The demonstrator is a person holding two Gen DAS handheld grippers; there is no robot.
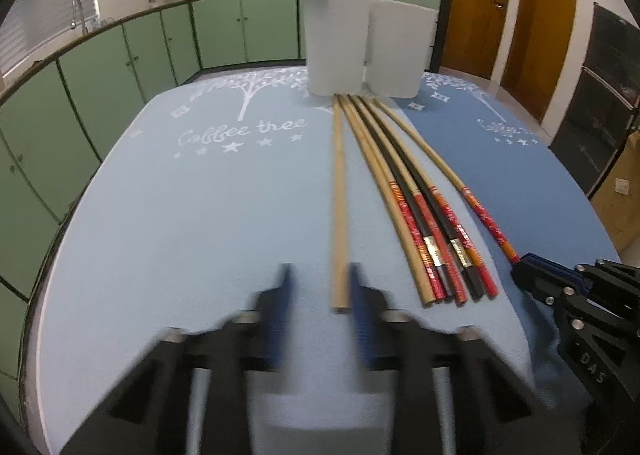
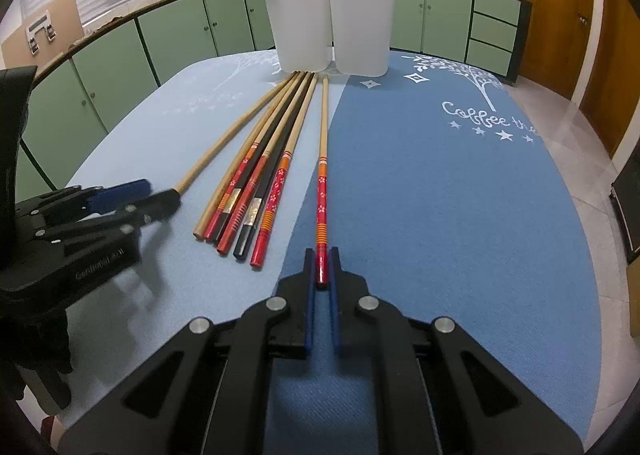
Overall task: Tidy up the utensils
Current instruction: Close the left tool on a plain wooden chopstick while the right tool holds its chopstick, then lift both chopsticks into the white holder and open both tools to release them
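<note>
Item: left gripper, mine. Its jaws stand apart and read blurred in the left wrist view. The plain wooden chopstick lies between them, close against the right-hand finger, and the pads are not yet pressing on it. Item: right gripper, mine. It is clamped narrow on the butt of the red-patterned chopstick, which lies flat on the blue mat with its tip pointing at the white holder. Item: loose bundle of five chopsticks, fanned between the two singles, their tips gathered just in front of the holder. Hazards, as I judge them: the plain stick sits off-centre in my left jaws, so a closing pinch may roll it sideways or catch only its edge and let it drop. Both grips sit at the very end of a long stick, so on lifting the far tips may sag or swing and strike the holder's wall instead of clearing its rim. A tip that sweeps sideways may scatter the bundle. My two grippers work near each other and may collide over the bundle. The holder looks light and could tip if it is nudged.
</note>
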